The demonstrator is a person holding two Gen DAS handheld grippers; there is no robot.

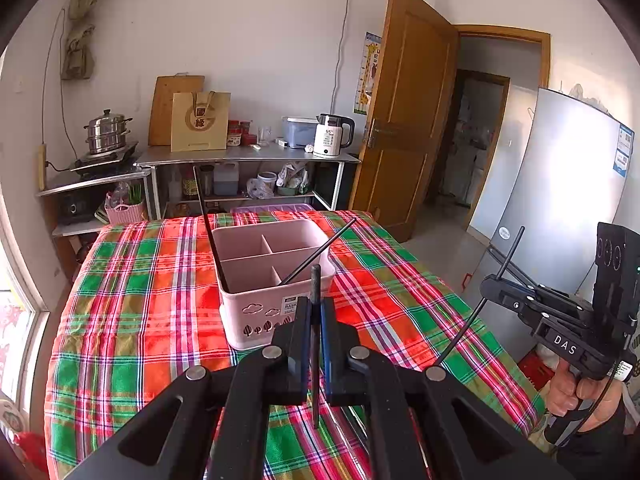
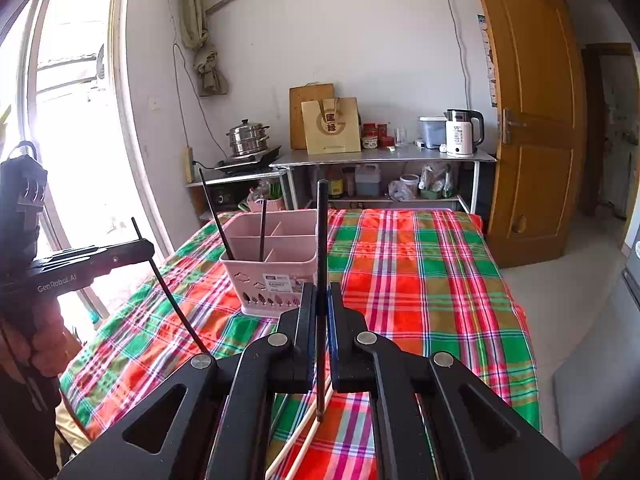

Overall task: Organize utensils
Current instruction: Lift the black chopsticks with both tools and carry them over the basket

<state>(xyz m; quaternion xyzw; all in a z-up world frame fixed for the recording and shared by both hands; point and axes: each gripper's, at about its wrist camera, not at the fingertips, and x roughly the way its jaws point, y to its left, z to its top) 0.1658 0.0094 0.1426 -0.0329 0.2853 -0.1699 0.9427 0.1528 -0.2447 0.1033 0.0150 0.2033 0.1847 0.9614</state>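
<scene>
Hovering level before pink caddy, both grippers' fingers pinching upright black chopsticks

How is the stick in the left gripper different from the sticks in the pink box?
The left gripper is shut on a black chopstick, held upright above the cloth. The two chopsticks in the pink box lean outward: one left, one right, lower ends inside. All are thin and dark.

Looks like a lived-in home kitchen: steel steamer pot on a hot plate, white electric kettle and jars on a metal shelf, cutting board leaning on the wall, fridge by a wooden door, plaid cloth over the table.
</scene>
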